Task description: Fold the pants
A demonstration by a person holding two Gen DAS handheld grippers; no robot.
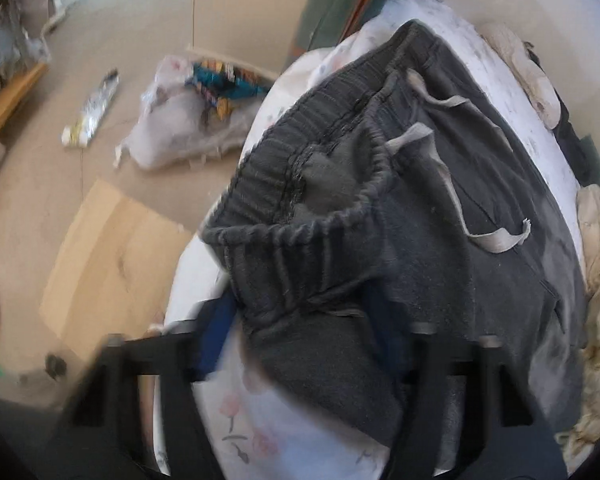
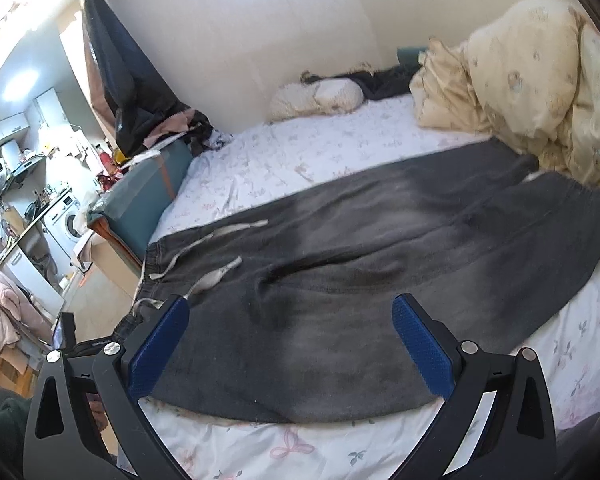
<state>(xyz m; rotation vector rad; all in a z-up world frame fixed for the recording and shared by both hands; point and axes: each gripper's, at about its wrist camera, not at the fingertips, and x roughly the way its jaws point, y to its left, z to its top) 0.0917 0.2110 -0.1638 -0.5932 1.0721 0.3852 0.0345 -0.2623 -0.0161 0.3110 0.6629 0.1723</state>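
Dark grey sweatpants with a pale drawstring lie spread across the bed, waistband at the left edge and legs toward the right. My right gripper is open, its blue pads hovering over the near side of the pants. In the left wrist view the elastic waistband is bunched up and lifted. My left gripper stands at the waistband corner with grey cloth lying between its fingers; the view is blurred, so whether it grips is unclear.
The bed has a white floral sheet. A cream duvet is piled at the far right, with a fluffy white cushion by the wall. On the floor left of the bed are cardboard and a plastic bag.
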